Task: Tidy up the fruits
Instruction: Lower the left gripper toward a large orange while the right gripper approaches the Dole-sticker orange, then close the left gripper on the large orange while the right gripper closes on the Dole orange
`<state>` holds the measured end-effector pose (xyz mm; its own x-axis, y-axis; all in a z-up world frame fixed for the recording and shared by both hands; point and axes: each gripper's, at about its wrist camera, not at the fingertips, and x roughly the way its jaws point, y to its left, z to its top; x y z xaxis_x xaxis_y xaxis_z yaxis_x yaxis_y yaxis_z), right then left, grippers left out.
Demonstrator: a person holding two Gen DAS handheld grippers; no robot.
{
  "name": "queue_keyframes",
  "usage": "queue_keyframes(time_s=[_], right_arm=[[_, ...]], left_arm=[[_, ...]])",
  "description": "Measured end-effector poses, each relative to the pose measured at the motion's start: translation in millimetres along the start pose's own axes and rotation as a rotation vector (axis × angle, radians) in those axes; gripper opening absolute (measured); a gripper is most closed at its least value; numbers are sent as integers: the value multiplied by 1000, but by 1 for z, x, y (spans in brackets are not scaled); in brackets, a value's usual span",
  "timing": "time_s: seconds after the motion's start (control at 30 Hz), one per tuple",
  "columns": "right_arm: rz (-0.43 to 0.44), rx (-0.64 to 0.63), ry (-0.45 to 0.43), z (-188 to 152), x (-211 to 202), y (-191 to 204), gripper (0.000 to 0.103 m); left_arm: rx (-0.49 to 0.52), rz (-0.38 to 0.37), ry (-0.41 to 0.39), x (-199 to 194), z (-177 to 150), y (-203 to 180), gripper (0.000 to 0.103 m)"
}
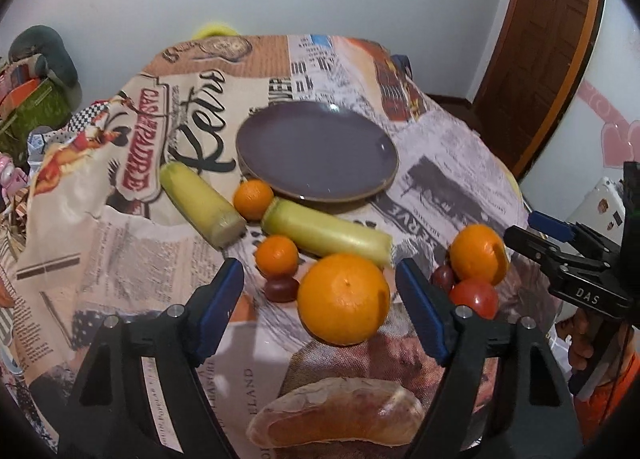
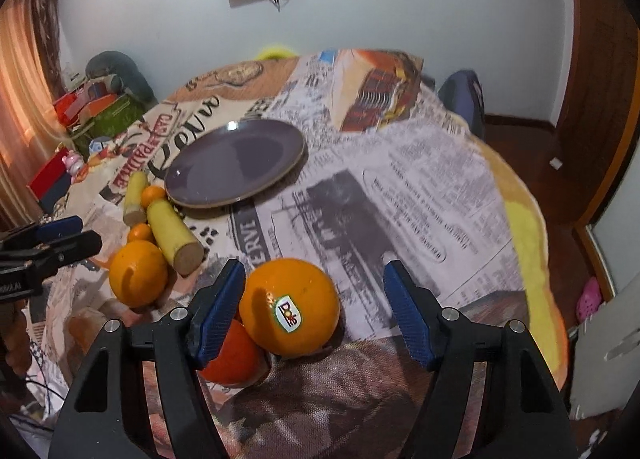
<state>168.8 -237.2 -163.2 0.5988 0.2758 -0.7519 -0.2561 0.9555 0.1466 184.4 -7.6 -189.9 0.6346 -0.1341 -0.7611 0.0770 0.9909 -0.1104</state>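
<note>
While both pairs of jaws stand wide apart and grip nothing, each already frames an orange. Nearest the left gripper [image 1: 320,295], a large orange [image 1: 343,298] sits between its fingers, closer to the right-hand one, touching neither. The right gripper [image 2: 314,299] has the stickered orange [image 2: 292,301] between its fingers, hard against the left-hand one, perhaps touching; a red fruit [image 2: 234,359] lies under that finger. Being round, neither orange has a long axis to line up with. Just beyond the left jaws lie a small mandarin [image 1: 277,255] and a pale yellow cylinder [image 1: 326,237], its length running crosswise. Farther ahead sits the empty purple plate [image 1: 316,151], straight ahead for the left gripper, ahead-left for the right. I judge the left better centred for closing first
</note>
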Motion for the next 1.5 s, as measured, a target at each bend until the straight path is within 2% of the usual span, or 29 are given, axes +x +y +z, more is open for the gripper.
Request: queue_keyframes(time_s=[0.2,0.27,0.4,0.6,0.7,0.83,1.07,1.5], right_arm=[[40,26,52,-5,15,-2,72],[49,37,60,-7,18,-3,77],[81,50,83,-9,26,-3,77],[98,44,123,-11,39,1,77],[116,58,134,-11,43,-1,77],[133,56,139,-11,43,1,67],[113,35,122,-7,37,5,66],[92,-1,-5,18,-3,21,66]], left_arm=[[9,-21,73,24,-7,-5,79],[6,-24,92,31,-9,-5,79],[1,-28,119,41,-13,-6,79],[6,-23,127,49,-13,-7,78],[-4,-43,128,50,-13,-6,73],[14,-51,115,48,-12,-9,65],[13,-63,103,40,-12,-9,64],[8,-21,-36,-12,10,1,64]])
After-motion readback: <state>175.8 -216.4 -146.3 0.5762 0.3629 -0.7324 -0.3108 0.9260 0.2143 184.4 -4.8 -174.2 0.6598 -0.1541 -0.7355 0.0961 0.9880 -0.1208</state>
